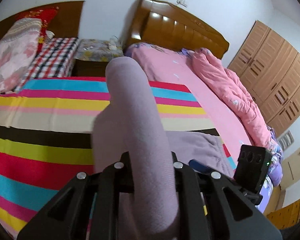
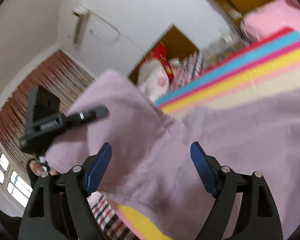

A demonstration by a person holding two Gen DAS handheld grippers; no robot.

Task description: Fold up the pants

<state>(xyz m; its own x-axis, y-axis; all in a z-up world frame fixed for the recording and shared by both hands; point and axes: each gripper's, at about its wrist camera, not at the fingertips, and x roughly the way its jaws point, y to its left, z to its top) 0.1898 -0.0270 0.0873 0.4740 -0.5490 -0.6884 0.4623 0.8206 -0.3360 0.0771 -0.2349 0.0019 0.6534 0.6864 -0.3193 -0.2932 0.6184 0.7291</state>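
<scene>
The pants are soft lilac fleece. In the left wrist view a fold of the pants (image 1: 138,124) rises from between my left gripper (image 1: 152,160), which is shut on it and holds it above the striped sheet. The rest of the pants lies flat to the right. In the right wrist view my right gripper (image 2: 151,166) is open, its blue pads (image 2: 99,167) either side of the pants (image 2: 230,132), not pinching. The left gripper (image 2: 98,113) shows there too, at the left, lifting a pant end.
A bright striped sheet (image 1: 40,104) covers the bed under the pants. A pink bed (image 1: 190,84) with a rumpled pink quilt (image 1: 234,92) and wooden headboard (image 1: 178,26) lies beyond. A wardrobe (image 1: 274,76) stands at right. A curtained window (image 2: 50,84) is at left.
</scene>
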